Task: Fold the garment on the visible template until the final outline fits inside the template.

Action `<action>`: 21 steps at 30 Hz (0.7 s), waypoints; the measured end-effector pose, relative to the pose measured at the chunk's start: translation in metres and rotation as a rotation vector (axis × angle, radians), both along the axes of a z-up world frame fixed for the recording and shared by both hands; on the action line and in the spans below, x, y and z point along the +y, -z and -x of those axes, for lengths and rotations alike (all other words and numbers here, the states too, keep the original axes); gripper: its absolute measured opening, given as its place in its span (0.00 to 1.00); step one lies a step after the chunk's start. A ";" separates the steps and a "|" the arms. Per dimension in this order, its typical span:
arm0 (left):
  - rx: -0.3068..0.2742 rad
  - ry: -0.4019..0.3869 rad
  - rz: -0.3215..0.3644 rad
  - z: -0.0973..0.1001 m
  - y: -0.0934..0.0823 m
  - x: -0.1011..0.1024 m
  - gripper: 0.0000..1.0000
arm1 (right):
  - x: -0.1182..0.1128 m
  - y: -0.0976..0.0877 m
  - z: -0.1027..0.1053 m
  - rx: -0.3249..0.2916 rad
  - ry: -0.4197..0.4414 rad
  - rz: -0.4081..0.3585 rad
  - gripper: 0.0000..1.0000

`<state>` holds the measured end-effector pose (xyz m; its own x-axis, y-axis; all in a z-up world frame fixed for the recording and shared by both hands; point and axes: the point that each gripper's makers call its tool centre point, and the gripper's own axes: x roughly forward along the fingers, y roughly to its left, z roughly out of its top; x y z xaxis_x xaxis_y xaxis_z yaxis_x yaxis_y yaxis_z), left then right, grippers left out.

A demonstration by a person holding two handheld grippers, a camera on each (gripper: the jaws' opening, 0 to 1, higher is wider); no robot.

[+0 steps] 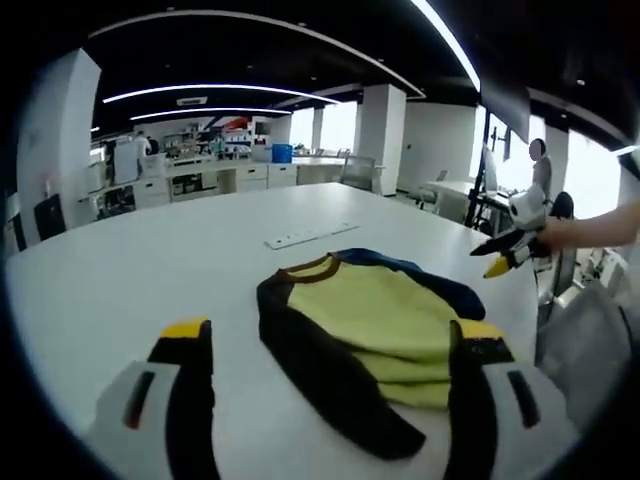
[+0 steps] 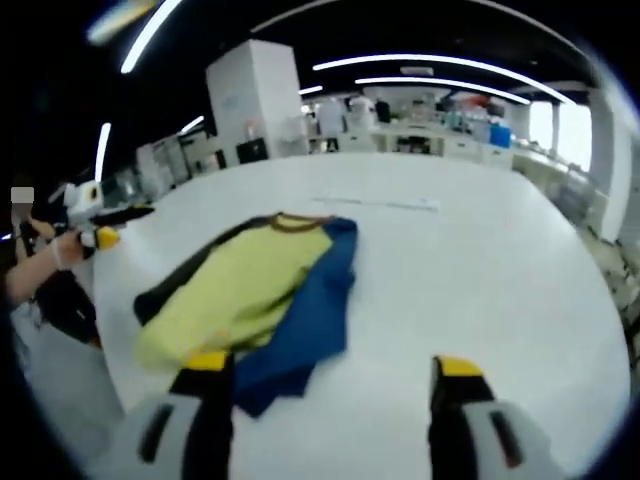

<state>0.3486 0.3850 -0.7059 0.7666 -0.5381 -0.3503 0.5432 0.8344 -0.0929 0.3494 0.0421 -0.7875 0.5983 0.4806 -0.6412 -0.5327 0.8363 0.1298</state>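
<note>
1. Left gripper (image 1: pixel 335 345): seen in the left gripper view, two black jaws with yellow tips rising from the lower edge, spread wide apart. Nothing is held between them. The right-hand jaw tip overlaps the near edge of the garment in the picture; contact cannot be told.
2. Right gripper (image 2: pixel 335 375): seen in the right gripper view, jaws likewise black with yellow tips, standing wide apart with nothing between them but bare table. The left-hand jaw tip sits at the near edge of the garment; contact cannot be told. The same gripper shows at the right of the left gripper view (image 1: pixel 510 255), held in a person's hand (image 1: pixel 560 235), above the table edge and apart from the garment.
3. Left gripper, second sighting: at the left of the right gripper view (image 2: pixel 100 230), held in a hand (image 2: pixel 60 250), clear of the garment.
4. Garment (image 1: pixel 370 335): a folded sweater lying on the table, yellow-green body uppermost, brown collar at the far end, a black sleeve along one side and blue fabric along the other. In the right gripper view (image 2: pixel 255 300) the blue part lies toward the table's middle, the black toward its edge.
5. Table (image 1: pixel 150 270): large, white, rounded.
6. Power strip (image 1: pixel 310 236): white, flat on the table just beyond the collar.
7. Surroundings: open office, white pillar (image 2: pixel 255 100), desks in the distance, strip lights overhead.
</note>
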 end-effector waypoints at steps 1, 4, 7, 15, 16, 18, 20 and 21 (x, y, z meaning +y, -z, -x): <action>0.002 -0.001 0.000 0.001 0.001 0.000 0.96 | 0.001 0.000 0.006 0.000 0.002 0.002 0.77; 0.001 -0.019 0.014 0.003 0.000 0.006 0.96 | 0.004 0.007 0.014 0.024 -0.005 0.006 0.65; -0.003 -0.029 0.024 0.005 0.000 0.009 0.96 | 0.010 0.014 0.021 0.048 -0.009 -0.013 0.57; 0.018 -0.046 0.026 0.016 0.008 0.015 0.96 | 0.028 0.034 0.044 0.119 -0.053 -0.016 0.32; 0.020 -0.048 0.028 0.016 0.010 0.017 0.96 | 0.031 0.038 0.045 0.132 -0.059 -0.014 0.30; 0.022 -0.051 0.028 0.017 0.010 0.017 0.96 | 0.033 0.041 0.047 0.132 -0.064 -0.003 0.26; 0.026 -0.052 0.028 0.019 0.010 0.017 0.95 | 0.036 0.045 0.048 0.138 -0.058 0.000 0.28; 0.028 -0.052 0.028 0.019 0.010 0.016 0.95 | 0.039 0.047 0.048 0.148 -0.054 -0.014 0.29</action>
